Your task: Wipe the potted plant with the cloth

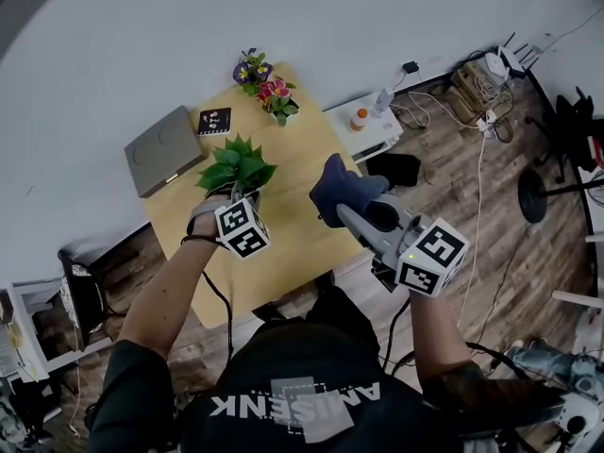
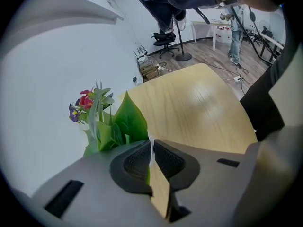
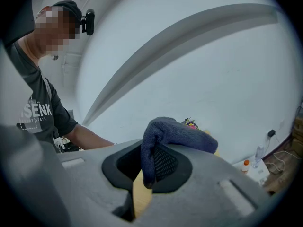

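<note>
A green-leafed potted plant (image 1: 237,166) stands on the left part of the wooden table (image 1: 302,159). My left gripper (image 1: 242,197) is at its near side, with its jaws closed tight at the plant's base. In the left gripper view, leaves (image 2: 127,123) rise just beyond the pads, and a sliver of green shows between them. My right gripper (image 1: 354,208) hangs over the table to the plant's right, shut on a dark blue cloth (image 1: 338,188). The cloth (image 3: 176,133) drapes over one pad in the right gripper view. The pot itself is hidden.
A small pot of pink and purple flowers (image 1: 267,89) stands at the table's far edge, with a black card (image 1: 215,121) and a grey flat box (image 1: 165,149) to its left. A white low shelf with bottles (image 1: 366,124) and floor cables (image 1: 472,92) lie to the right.
</note>
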